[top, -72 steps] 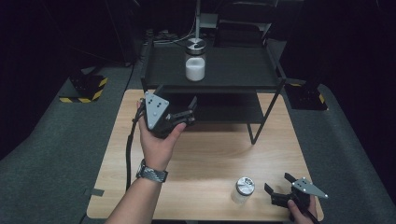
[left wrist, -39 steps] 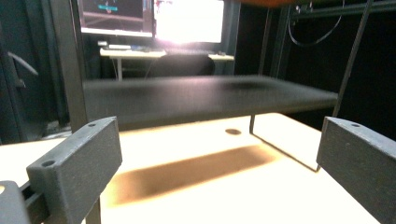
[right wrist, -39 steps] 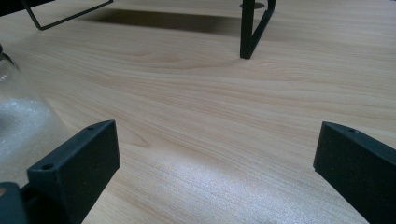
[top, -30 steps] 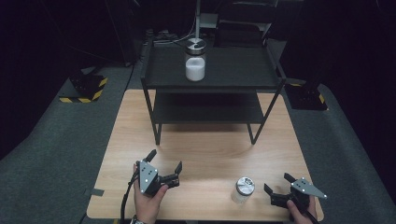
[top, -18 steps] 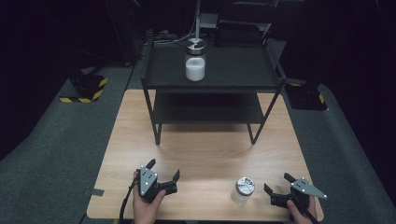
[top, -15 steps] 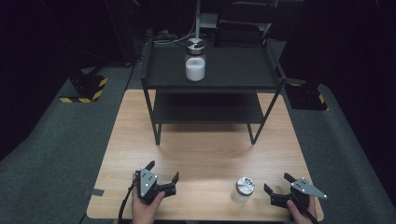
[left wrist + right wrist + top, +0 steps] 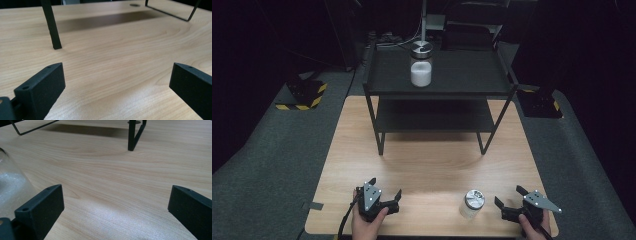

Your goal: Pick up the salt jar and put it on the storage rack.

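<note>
Both tongs — left tongs (image 7: 384, 204), right tongs (image 7: 512, 206) — released, empty, resting at the wooden tabletop (image 7: 432, 165) near edge; lidded glass jar (image 7: 472, 203) just beside the right.

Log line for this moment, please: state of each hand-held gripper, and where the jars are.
left hand-held gripper: open, empty, low at near table edge | right hand-held gripper: open, empty, beside near jar | shelf jar: upright on rack top

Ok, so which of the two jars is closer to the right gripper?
The jar on the wooden table, just left of the right gripper at the near edge. The other jar stands far off on the top of the black shelf.
</note>
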